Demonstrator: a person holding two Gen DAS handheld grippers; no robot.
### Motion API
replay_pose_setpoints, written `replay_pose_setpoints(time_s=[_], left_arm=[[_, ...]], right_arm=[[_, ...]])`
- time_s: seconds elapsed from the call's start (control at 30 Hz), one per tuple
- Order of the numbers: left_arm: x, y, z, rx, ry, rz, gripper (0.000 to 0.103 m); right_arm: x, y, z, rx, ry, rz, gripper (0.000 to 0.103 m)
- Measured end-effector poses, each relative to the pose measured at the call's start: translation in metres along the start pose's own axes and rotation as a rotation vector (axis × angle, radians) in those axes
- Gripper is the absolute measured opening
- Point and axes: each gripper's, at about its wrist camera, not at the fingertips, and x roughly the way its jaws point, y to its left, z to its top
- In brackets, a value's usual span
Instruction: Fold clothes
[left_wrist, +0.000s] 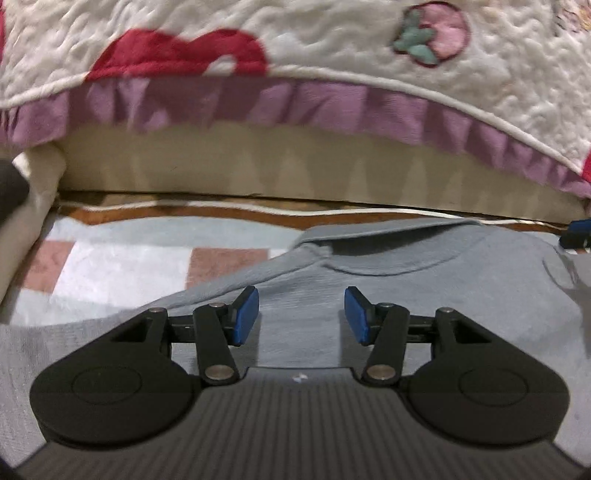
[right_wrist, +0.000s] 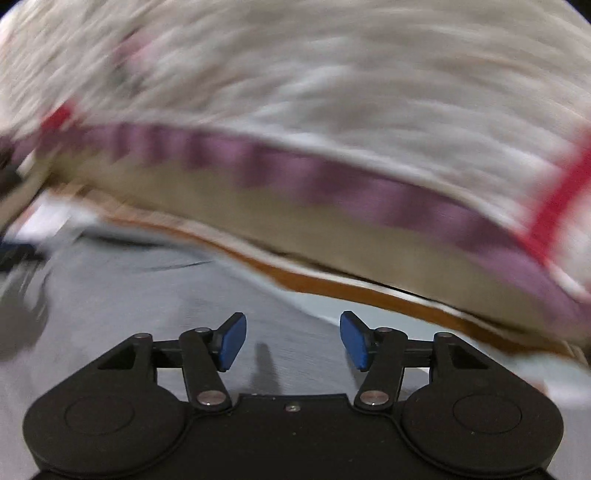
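Note:
A light grey-blue garment (left_wrist: 388, 288) lies flat on a patterned mat, its collar edge toward the bed. My left gripper (left_wrist: 301, 314) hovers just over the garment, open, with nothing between its blue pads (left_wrist: 245, 314). At the far right edge a bit of the other gripper (left_wrist: 576, 232) shows beside the garment. The right wrist view is badly motion-blurred: my right gripper (right_wrist: 291, 339) is open over the grey garment (right_wrist: 147, 295), its blue pads (right_wrist: 232, 341) apart and empty.
A bed stands close ahead with a cream quilt (left_wrist: 332, 48) bearing red and pink appliqués and a purple frill (left_wrist: 295, 103), over a beige mattress side (left_wrist: 295, 166). The mat (left_wrist: 129, 266) shows white, pink and pale blue squares with a brown border. A beige cushion (left_wrist: 33, 206) sits at left.

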Motion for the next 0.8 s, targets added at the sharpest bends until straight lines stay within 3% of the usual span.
replay_pose_setpoints(time_s=[0.07, 0.17, 0.23, 0.33, 0.4, 0.43, 0.5, 0.53, 0.6, 0.63, 0.8], left_arm=[[0.003, 0.004, -0.004, -0.007, 0.008, 0.005, 0.051], [0.005, 0.005, -0.013, -0.005, 0.024, -0.011, 0.053], [0.008, 0.003, -0.018, 0.013, 0.032, -0.019, 0.053], [0.010, 0.000, -0.016, 0.021, 0.017, -0.025, 0.053], [0.010, -0.003, -0.015, 0.010, 0.005, -0.056, 0.053], [0.011, -0.005, -0.015, 0.006, 0.002, -0.070, 0.053], [0.011, -0.009, -0.015, 0.004, 0.002, -0.088, 0.053], [0.011, -0.010, -0.015, 0.007, 0.002, -0.087, 0.053], [0.010, -0.013, -0.015, 0.013, -0.003, -0.081, 0.053], [0.008, -0.013, -0.014, 0.015, -0.010, -0.073, 0.053], [-0.018, -0.007, -0.011, -0.019, -0.038, -0.046, 0.053]], right_arm=[[0.022, 0.021, 0.011, -0.164, 0.072, 0.086, 0.059], [0.045, 0.037, 0.015, -0.362, 0.150, -0.002, 0.060], [0.051, 0.026, 0.022, -0.310, 0.161, 0.024, 0.061], [0.061, 0.008, 0.027, -0.205, 0.168, 0.054, 0.074], [0.072, -0.003, 0.026, -0.132, 0.196, 0.071, 0.092], [0.079, -0.008, 0.026, -0.093, 0.215, 0.076, 0.095], [0.060, 0.013, 0.011, -0.146, 0.154, 0.055, 0.094], [0.050, 0.024, 0.004, -0.172, 0.123, 0.044, 0.086], [0.030, 0.045, -0.011, -0.224, 0.062, 0.023, 0.010], [0.020, 0.056, -0.018, -0.250, 0.032, 0.012, 0.005], [-0.028, 0.108, -0.054, -0.379, -0.122, -0.042, 0.005]])
